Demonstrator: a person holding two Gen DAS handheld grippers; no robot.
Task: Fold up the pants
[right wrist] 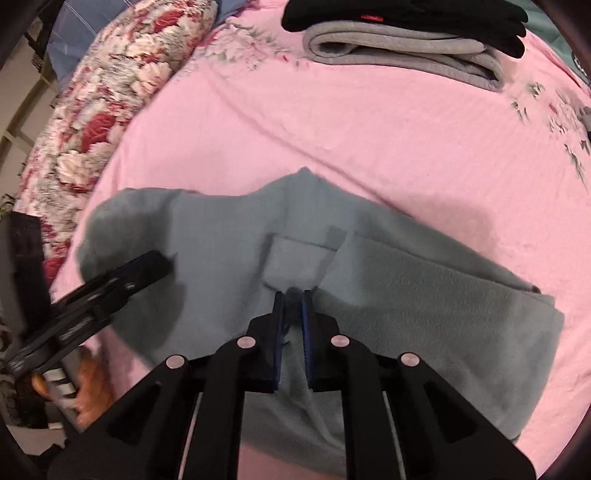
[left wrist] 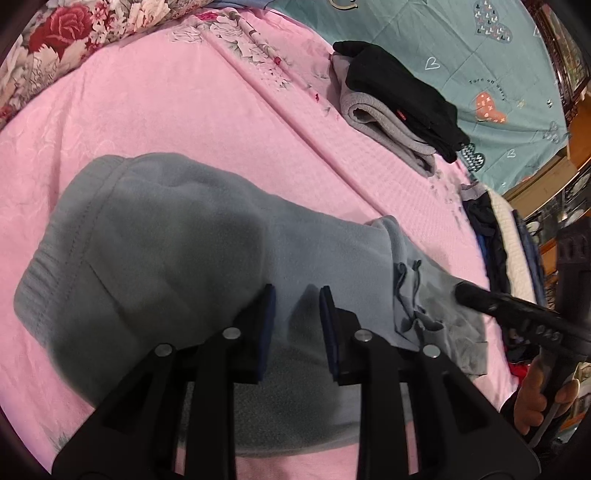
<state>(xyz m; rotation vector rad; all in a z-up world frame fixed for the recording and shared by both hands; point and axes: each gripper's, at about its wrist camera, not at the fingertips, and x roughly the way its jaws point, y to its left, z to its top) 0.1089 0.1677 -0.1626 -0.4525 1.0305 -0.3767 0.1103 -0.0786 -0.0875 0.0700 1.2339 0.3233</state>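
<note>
Folding step: the grey-blue fleece pants (left wrist: 177, 251) lie partly folded on the pink bedsheet (left wrist: 184, 122), so this looks like a middle fold, with the garment already doubled over.
Pants position: they sit near the front edge of the bed, elastic waistband (left wrist: 40, 273) toward the left of the left wrist view, drawstring (left wrist: 408, 291) toward the right.
Left gripper (left wrist: 297, 295): it hovers just above the middle of the pants, fingers set a moderate gap apart, nothing between them.
Right gripper (right wrist: 292, 295): its fingers stand narrow, with a pinch of fleece apparently between the blue pads; whether the cloth is truly clamped is hard to tell.
Right gripper seen from the left: its dark tip (left wrist: 480, 295) rests on the fabric just beside the drawstring, and the person's hand (left wrist: 535, 402) grips the handle below.
Left gripper seen from the right: it appears blurred at the left edge (right wrist: 147, 269), over the pants' end.
Finished pile: a folded grey garment (right wrist: 399, 51) with a black one (right wrist: 406, 14) on top lies well apart, at the far side of the bed.
Surroundings: a floral quilt (right wrist: 110, 110) borders the sheet, and a teal heart-print cover (left wrist: 480, 55) lies beyond.
Next move, as a judgement: the left fingers need to close on an edge so both ends lift together and carry over evenly.
Risk: thick fleece may slip or bunch if only one layer is caught.
</note>
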